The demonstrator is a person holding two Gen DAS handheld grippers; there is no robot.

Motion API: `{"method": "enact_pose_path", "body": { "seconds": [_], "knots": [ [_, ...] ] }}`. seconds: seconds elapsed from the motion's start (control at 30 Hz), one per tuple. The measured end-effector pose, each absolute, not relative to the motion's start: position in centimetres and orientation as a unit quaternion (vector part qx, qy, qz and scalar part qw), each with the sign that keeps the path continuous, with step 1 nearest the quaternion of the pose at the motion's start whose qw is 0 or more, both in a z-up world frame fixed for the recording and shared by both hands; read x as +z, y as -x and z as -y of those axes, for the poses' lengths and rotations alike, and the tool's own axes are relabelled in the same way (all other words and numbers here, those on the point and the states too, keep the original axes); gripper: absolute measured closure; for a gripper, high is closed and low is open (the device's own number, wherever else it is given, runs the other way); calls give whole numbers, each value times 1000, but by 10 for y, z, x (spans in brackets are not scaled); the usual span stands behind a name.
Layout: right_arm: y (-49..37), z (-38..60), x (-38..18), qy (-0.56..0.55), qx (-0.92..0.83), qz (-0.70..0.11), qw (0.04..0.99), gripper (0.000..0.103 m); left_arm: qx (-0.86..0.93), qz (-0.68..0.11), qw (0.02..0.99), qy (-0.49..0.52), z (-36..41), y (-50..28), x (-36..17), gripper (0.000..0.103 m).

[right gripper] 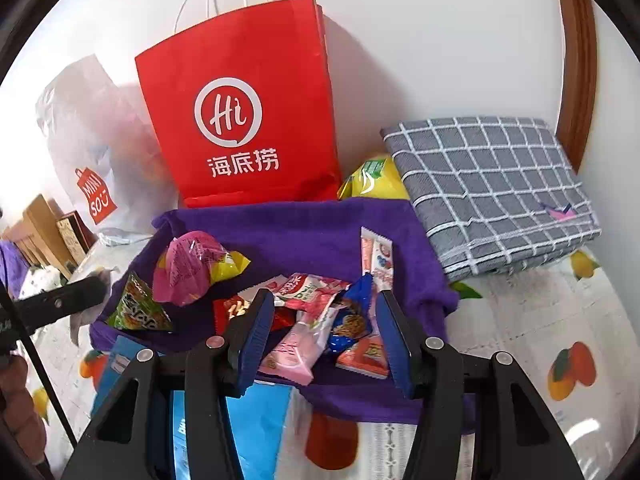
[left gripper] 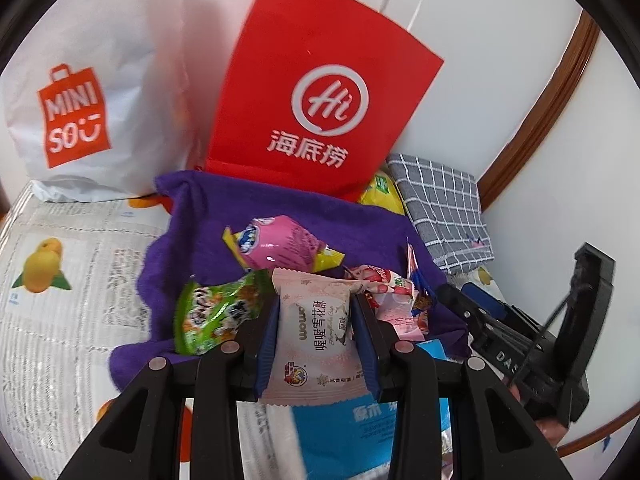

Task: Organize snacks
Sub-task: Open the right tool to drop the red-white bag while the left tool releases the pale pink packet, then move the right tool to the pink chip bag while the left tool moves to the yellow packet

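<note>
Left wrist view, near field: the left gripper (left gripper: 316, 332) has its blue-padded jaws pinching a pale pink rectangular snack packet printed with Chinese characters (left gripper: 314, 344), held upright at the 6 o'clock position above a light blue plastic package (left gripper: 360, 436). At 9 o'clock of the held packet lies a green crinkled snack bag (left gripper: 212, 316); at 12 o'clock, a pink twist-ended candy wrapper with yellow ends (left gripper: 280, 246). All rest on a purple fleece cloth (left gripper: 192, 216) spread over a fruit-printed white tablecloth (left gripper: 60, 288).

Right wrist view, near field: the right gripper (right gripper: 326, 340) has its jaws spread partway, with a heap of small pink, red and blue snack packets (right gripper: 320, 320) lying on the purple cloth between and beyond the pads; no pad is seen pressing on any packet.

Far field: a red paper carrier bag with white cord handles and a white "Hi" emblem (right gripper: 248, 120) stands upright at 12 o'clock against the wall. At 10 o'clock is a white plastic MINISO bag (left gripper: 80, 112); at 2 o'clock, a folded grey cloth with white grid lines (right gripper: 492, 188), with a yellow snack bag (right gripper: 372, 180) between it and the red bag.
</note>
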State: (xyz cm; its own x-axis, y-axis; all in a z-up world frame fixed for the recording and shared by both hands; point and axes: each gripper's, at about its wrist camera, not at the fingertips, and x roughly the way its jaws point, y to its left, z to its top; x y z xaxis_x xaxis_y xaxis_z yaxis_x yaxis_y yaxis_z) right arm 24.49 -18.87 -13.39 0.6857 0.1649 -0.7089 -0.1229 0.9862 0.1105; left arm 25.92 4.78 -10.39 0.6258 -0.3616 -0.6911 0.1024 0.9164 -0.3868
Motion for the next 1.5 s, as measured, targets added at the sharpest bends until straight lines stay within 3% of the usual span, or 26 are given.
{"method": "enact_pose_path", "body": {
  "seconds": [0.57, 0.93, 1.0, 1.03, 1.1, 1.5],
  "knots": [
    [-237, 185, -129, -47, 104, -395, 912, 50, -98, -448, 887, 57, 15, -322, -118, 69],
    [-240, 192, -131, -63, 99, -401, 909, 50, -96, -458, 881, 72, 11, -325, -127, 66],
    [-240, 193, -131, -65, 100, -400, 909, 50, -105, -456, 880, 79, 10, -324, -126, 59],
    [-241, 194, -132, -67, 101, -400, 908, 50, -116, -453, 880, 89, 9, -323, -125, 48],
    [-242, 196, -133, -71, 101, -401, 908, 50, -137, -441, 879, 115, 4, -319, -122, 37],
    [-233, 203, -122, -91, 136, -389, 907, 50, -128, -412, 894, 126, -28, -266, -97, 37]
  ]
}}
